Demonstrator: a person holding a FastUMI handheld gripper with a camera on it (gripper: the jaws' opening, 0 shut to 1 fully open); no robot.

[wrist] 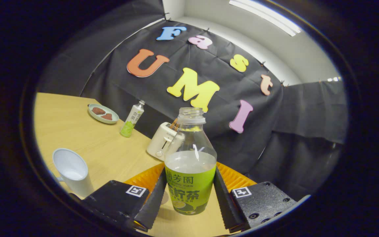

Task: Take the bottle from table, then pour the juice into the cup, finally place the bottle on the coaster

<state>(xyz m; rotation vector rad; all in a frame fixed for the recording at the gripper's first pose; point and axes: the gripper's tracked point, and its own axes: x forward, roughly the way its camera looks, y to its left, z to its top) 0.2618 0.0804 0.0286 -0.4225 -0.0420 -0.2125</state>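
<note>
The gripper (189, 197) squeezes the open tea bottle (190, 164) between both fingers, seemingly lifted off the wooden table (87, 141). The white cup (72, 171) stands nearby, and a toaster (162, 141) sits beyond the bottle.

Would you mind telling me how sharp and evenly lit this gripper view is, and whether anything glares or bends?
Gripper view: bottle between the hand-held gripper's fingers is sharp, with a small glint on its shoulder; ceiling light is blown out; fisheye curves the table edge; cup casts little shadow.
</note>
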